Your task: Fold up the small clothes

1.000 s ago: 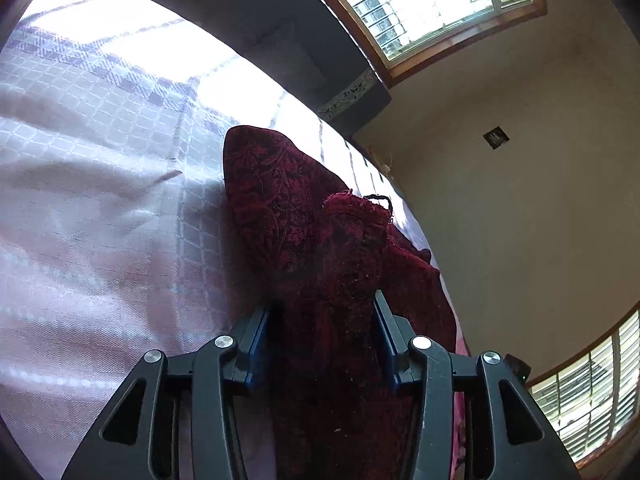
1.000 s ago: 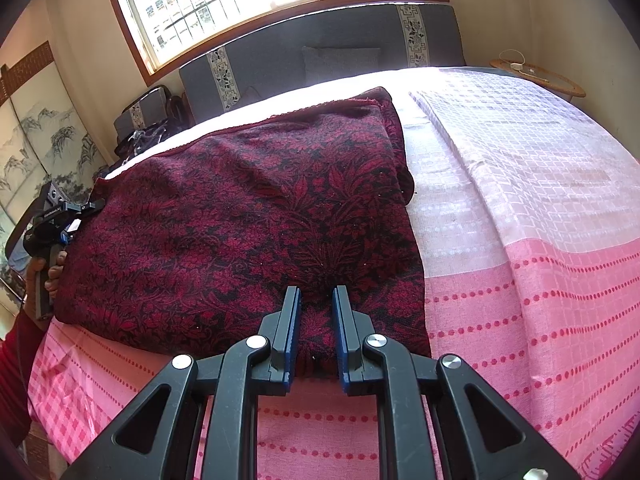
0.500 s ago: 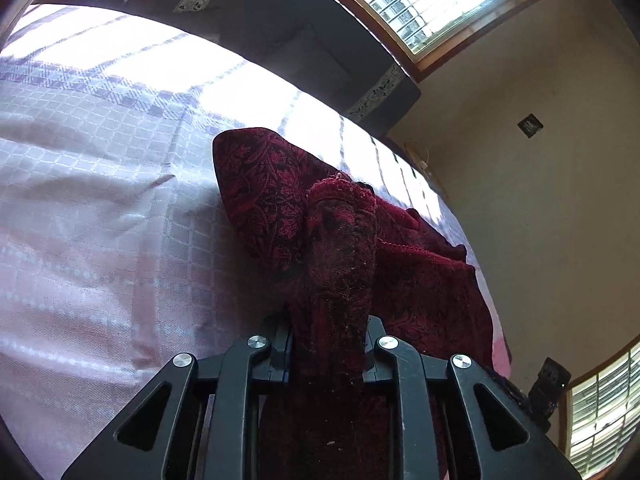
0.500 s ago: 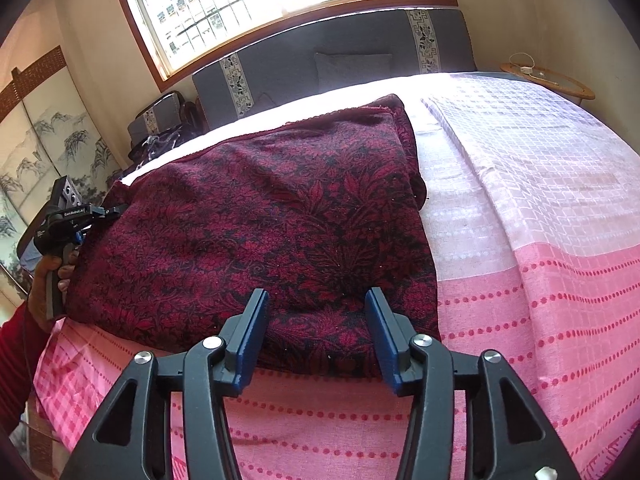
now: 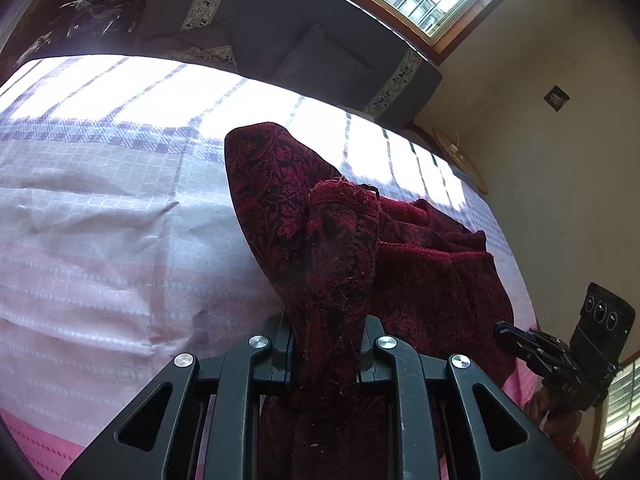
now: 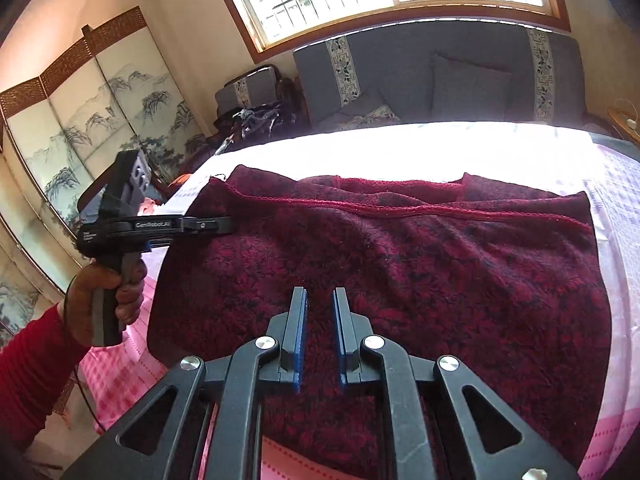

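On the left, a hand (image 6: 116,292) holds the left gripper (image 5: 326,344), clamped on a bunched corner of the dark red cloth (image 6: 400,280) spread on the pink bedspread (image 5: 100,260). The right gripper (image 6: 320,336) has just closed, jaws nearly together above the cloth, nothing visibly pinched; its fingertips hide the fabric beneath

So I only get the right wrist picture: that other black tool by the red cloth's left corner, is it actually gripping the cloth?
Observer: Yes. The left gripper has just been closing its jaws, and a bunched fold of the dark red cloth is pinched between them.
Operator: Does the fold stick out past them?
Observer: Yes, it stands up beyond the jaws.
Operator: Anything on the wall I can't see?
Observer: A small dark wall plate.
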`<state>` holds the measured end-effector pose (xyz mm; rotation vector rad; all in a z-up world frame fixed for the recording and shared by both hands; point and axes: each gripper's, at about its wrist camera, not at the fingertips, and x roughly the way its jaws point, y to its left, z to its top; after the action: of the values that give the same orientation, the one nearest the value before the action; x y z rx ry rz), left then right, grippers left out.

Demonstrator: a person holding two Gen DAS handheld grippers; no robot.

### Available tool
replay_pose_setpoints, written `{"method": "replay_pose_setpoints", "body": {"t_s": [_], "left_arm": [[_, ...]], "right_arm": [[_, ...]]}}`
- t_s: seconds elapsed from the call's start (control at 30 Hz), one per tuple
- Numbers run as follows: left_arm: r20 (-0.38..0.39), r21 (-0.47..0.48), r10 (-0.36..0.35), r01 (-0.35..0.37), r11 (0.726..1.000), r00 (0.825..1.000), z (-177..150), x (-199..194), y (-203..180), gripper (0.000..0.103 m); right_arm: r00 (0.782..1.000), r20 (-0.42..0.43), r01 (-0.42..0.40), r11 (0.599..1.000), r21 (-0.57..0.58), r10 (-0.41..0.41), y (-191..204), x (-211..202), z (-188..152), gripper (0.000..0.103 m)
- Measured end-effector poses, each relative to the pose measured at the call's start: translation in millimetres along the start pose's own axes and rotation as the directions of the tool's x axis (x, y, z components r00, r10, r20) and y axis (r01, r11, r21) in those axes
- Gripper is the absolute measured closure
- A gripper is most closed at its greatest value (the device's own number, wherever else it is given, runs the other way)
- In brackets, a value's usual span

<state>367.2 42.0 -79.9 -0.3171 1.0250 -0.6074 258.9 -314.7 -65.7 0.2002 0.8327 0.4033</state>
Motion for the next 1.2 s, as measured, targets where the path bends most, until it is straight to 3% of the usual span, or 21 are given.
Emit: {"method": "replay_pose_setpoints", "body": {"t_s": [0.13, 0.23, 0.43, 0.5, 0.53, 0.57, 0.73, 0.9, 1.0, 1.13, 1.2], "left_arm": [[-0.018, 0.002, 0.000, 0.000, 1.000, 1.000, 1, -12, -14, 0.083], [-0.037, 0.002, -0.027, 0.027, 1.000, 0.999, 3, -22, -33, 0.083], [-0.078, 0.021, -0.086, 0.088, 0.996, 0.993, 8, -26, -86, 0.083], [-0.088, -0.008, -0.123, 0.122, 0.992, 0.989, 11, -24, -101, 0.083], [-0.092, -0.019, -0.138, 0.137, 0.990, 0.986, 13, -22, -109, 0.083], [-0.095, -0.027, -0.149, 0.147, 0.989, 0.984, 14, -21, -118, 0.083], [-0.102, -0.136, -0.204, 0.190, 0.972, 0.974, 23, -2, -158, 0.083], [-0.098, -0.281, -0.243, 0.208, 0.937, 0.965, 17, 37, -202, 0.083], [-0.107, -0.279, -0.245, 0.207, 0.938, 0.964, 9, 69, -236, 0.083], [-0.150, -0.287, -0.299, 0.248, 0.925, 0.942, -3, 122, -258, 0.081], [-0.168, -0.336, -0.342, 0.272, 0.902, 0.925, -10, 142, -260, 0.073]], "right_arm": [[0.994, -0.112, 0.030, 0.994, 0.107, -0.018, -27, 70, 29, 0.094], [0.985, -0.167, -0.006, 0.974, 0.227, 0.045, -45, 105, 35, 0.100], [0.973, -0.127, -0.129, 0.914, 0.384, 0.191, -71, 112, 29, 0.103], [0.970, -0.082, -0.175, 0.887, 0.427, 0.231, -79, 105, 25, 0.103], [0.968, -0.040, -0.206, 0.874, 0.441, 0.249, -83, 96, 22, 0.094], [0.969, -0.005, -0.219, 0.869, 0.444, 0.247, -85, 84, 19, 0.093], [0.949, 0.108, -0.311, 0.834, 0.456, 0.295, -103, 28, -7, 0.092], [0.942, 0.171, -0.335, 0.827, 0.451, 0.288, -129, -21, -36, 0.082], [0.949, 0.195, -0.314, 0.821, 0.477, 0.249, -154, -40, -49, 0.077], [0.938, 0.223, -0.347, 0.773, 0.532, 0.267, -189, -54, -64, 0.077], [0.929, 0.231, -0.370, 0.756, 0.540, 0.289, -196, -56, -71, 0.077]]}}
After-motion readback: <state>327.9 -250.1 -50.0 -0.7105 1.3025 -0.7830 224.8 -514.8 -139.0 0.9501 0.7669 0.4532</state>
